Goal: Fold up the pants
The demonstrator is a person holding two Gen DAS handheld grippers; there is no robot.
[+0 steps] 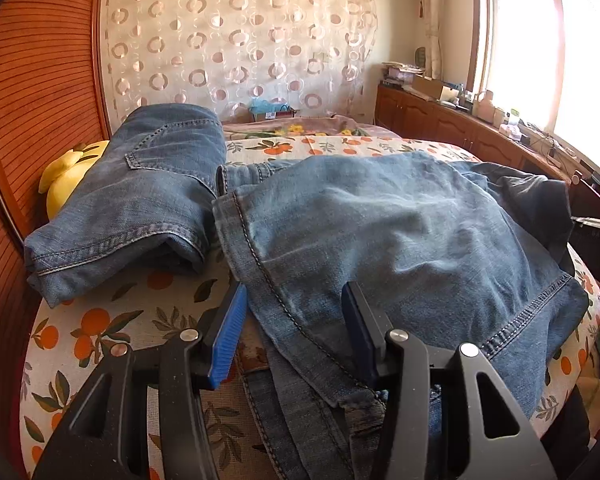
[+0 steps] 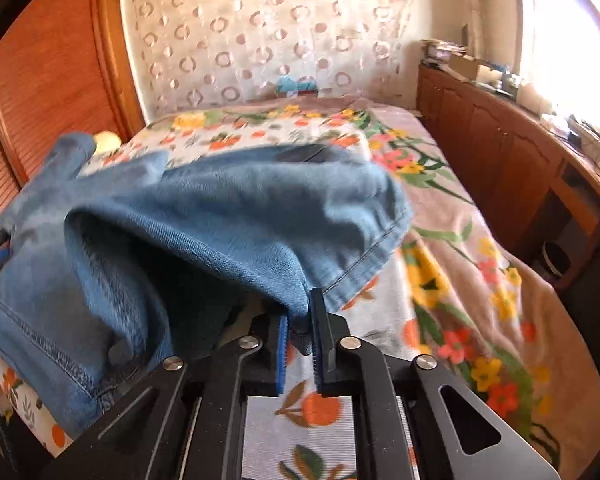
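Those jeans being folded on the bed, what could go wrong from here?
1. The right gripper pinches only a small tip of the jeans, so the heavy denim may slip out.
2. The left gripper stands open over the jeans with nothing clamped, so that side could drag or bunch.
3. The folded jeans lie right beside them; a sweeping fold might knock that stack loose.
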